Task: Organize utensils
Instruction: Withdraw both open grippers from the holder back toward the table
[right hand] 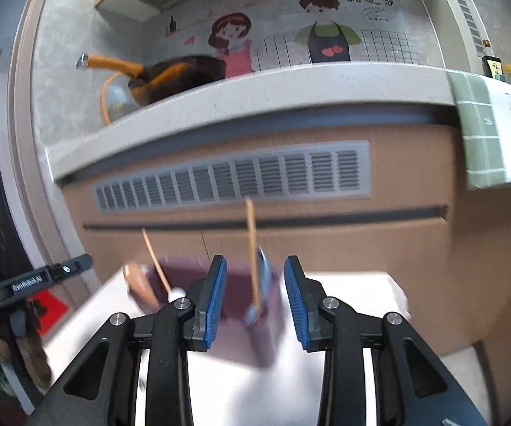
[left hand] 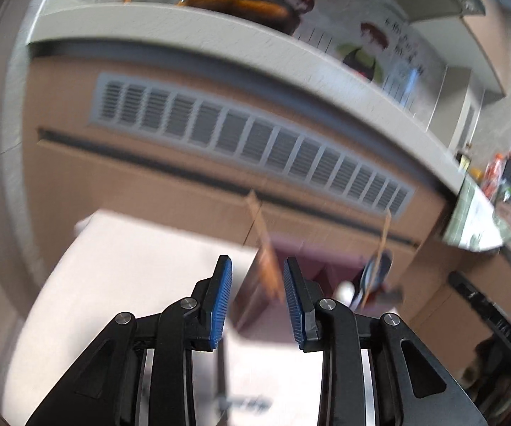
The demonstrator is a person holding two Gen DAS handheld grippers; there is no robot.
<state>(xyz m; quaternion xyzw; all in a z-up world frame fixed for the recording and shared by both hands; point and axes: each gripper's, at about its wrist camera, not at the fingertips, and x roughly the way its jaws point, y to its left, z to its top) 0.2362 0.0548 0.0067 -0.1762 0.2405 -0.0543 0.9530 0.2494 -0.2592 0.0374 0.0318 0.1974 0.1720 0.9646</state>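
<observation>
A purple utensil holder (right hand: 235, 287) stands on a white table (right hand: 354, 284), blurred in both views. In the right wrist view a wooden-handled utensil (right hand: 250, 241) stands upright in it, and a second wooden handle (right hand: 154, 259) and a brown spoon head (right hand: 138, 284) lean at its left. My right gripper (right hand: 255, 259) is open just short of the holder and touches nothing. In the left wrist view my left gripper (left hand: 257, 261) is open, with a wooden handle (left hand: 264, 245) beyond its gap, free of the pads. The holder (left hand: 330, 259) and a dark-headed utensil (left hand: 376, 273) lie to its right.
Behind the table a cupboard front with a grey vent grille (right hand: 234, 177) sits under a pale counter edge (right hand: 291, 85). A dark pan with an orange handle (right hand: 170, 74) stands on the counter. A green-and-white cloth (right hand: 486, 124) hangs over the counter at right. The left gripper's black frame (right hand: 42, 278) shows at left.
</observation>
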